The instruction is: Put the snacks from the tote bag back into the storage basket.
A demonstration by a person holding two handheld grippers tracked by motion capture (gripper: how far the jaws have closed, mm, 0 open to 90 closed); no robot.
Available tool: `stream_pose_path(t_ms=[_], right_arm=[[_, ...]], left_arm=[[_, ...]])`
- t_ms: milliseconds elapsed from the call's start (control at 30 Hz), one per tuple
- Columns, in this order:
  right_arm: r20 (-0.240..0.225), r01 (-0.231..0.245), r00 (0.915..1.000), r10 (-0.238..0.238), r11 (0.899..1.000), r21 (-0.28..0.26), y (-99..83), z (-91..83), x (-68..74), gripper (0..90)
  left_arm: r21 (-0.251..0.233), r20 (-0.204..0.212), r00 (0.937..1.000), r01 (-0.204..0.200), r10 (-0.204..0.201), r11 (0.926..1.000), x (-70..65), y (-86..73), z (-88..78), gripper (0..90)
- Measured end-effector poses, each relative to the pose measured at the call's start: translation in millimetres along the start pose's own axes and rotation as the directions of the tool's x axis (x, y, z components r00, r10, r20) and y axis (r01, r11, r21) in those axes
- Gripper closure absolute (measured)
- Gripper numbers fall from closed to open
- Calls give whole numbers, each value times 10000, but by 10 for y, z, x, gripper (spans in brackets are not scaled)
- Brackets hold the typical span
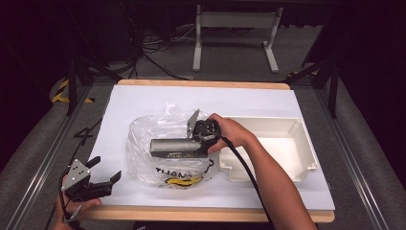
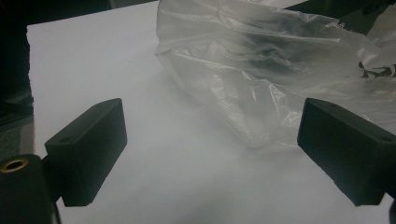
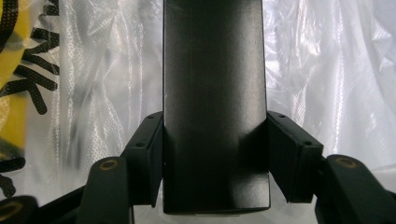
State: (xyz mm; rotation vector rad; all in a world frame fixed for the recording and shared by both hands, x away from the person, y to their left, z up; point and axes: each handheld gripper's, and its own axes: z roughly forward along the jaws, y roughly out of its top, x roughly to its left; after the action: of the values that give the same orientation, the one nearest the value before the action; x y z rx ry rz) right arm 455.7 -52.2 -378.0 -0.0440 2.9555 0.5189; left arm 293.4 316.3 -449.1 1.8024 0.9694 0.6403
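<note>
- clear plastic bag (image 1: pixel 167 143) with black and yellow print is lying crumpled on the white sheet (image 1: pixel 143 100) covering my counter (image 1: pixel 201 84), near its middle.
- my right hand (image 1: pixel 232 132) is reaching over the bag, and my right gripper (image 1: pixel 198 146) is clamping a long dark box (image 1: pixel 174 147) from both sides at one end.
- in the right gripper view, both fingers (image 3: pixel 149 149) are pressing flat against the box's (image 3: pixel 215 102) sides, with the bag's (image 3: pixel 327 70) film behind it.
- the box is sitting level over the bag, pointing toward my left.
- a cream tray (image 1: pixel 306 143) is resting just right of the bag, beside my right hand.
- my left gripper (image 1: pixel 100 184) is hovering at the counter's near left corner, its fingers (image 2: pixel 88 149) spread wide and gripping nothing.
- in the left gripper view, the bag (image 2: pixel 280 70) is lying ahead of those spread fingers, apart from them.
</note>
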Motion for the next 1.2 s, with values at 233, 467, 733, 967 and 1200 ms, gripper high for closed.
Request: stream_pose_path(t_ms=[233,467,733,967,1200], right_arm=[[22,120,9999,-120,9999,-6,54,-36,28,431],[349,270,9990,-266,9996,-105,108,-126,38,433],[343,487,9983,-476,9983,-322,138,-190,76,433],[460,553,9975,-532,9974,-460,122,-277,82,433],[574,590,9968,-557,9966,-581,87,-381,90,433]], left_arm=[[-68,-56,9999,112,-112,9999,7,-15,-28,91],[-80,-64,9999,145,-145,9999,15,-23,-48,91],[48,-9,9999,135,-135,9999,4,-28,-21,91],[111,132,9999,43,-45,9999,-3,-22,2,90],[151,117,9999,42,-44,9999,0,-21,16,90]])
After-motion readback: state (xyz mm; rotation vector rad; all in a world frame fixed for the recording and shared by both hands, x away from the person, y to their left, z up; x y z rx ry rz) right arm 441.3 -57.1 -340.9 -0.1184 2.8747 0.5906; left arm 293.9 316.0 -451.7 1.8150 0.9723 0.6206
